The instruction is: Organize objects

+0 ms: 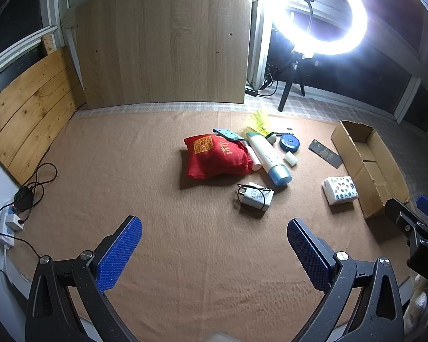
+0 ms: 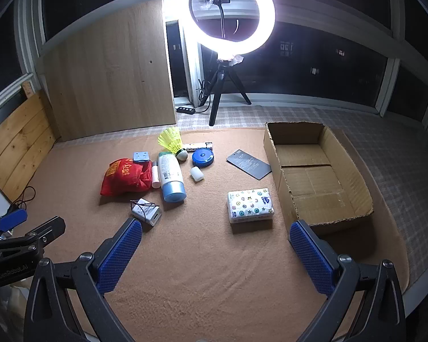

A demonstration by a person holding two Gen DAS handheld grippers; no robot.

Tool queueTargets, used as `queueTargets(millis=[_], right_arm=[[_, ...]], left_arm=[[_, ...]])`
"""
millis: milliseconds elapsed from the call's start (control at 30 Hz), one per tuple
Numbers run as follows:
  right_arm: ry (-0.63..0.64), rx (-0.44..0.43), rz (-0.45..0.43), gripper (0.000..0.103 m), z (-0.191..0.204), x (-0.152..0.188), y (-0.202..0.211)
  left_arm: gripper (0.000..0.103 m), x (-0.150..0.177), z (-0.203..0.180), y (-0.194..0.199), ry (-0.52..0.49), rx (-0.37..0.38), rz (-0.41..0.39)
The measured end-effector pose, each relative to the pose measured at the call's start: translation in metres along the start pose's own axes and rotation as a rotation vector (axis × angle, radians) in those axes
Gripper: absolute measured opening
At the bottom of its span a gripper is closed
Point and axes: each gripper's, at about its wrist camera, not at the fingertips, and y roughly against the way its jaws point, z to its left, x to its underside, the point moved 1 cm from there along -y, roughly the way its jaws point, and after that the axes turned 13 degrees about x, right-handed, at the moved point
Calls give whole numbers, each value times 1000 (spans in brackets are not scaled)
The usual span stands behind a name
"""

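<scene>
Loose objects lie on a tan blanket: a red bag [image 2: 127, 177], a white bottle with a blue cap [image 2: 171, 177], a white charger with its cable [image 2: 146, 211], a tissue pack [image 2: 249, 205], a blue round case [image 2: 203, 158], a yellow shuttlecock [image 2: 172, 141], a small white cylinder [image 2: 197, 173] and a dark card [image 2: 248, 164]. An open cardboard box [image 2: 314, 176] stands at the right. My left gripper [image 1: 214, 246] hangs open above bare blanket, short of the charger [image 1: 255, 196]. My right gripper [image 2: 215, 249] is open too, short of the tissue pack. Neither holds anything.
A lit ring light on a tripod [image 2: 226, 14] stands behind the blanket on checked cloth. Wooden boards [image 1: 162, 40] lean at the back and left. A power strip with cables [image 1: 11, 219] lies at the left edge. The right gripper's body [image 1: 413, 228] shows at the left wrist view's right.
</scene>
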Motion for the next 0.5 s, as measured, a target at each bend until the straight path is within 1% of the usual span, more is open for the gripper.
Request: queueTargets(millis=[500], right_arm=[[-2, -6, 5, 103, -1, 5, 7]], left_arm=[[103, 7, -2, 5, -6, 4, 4]])
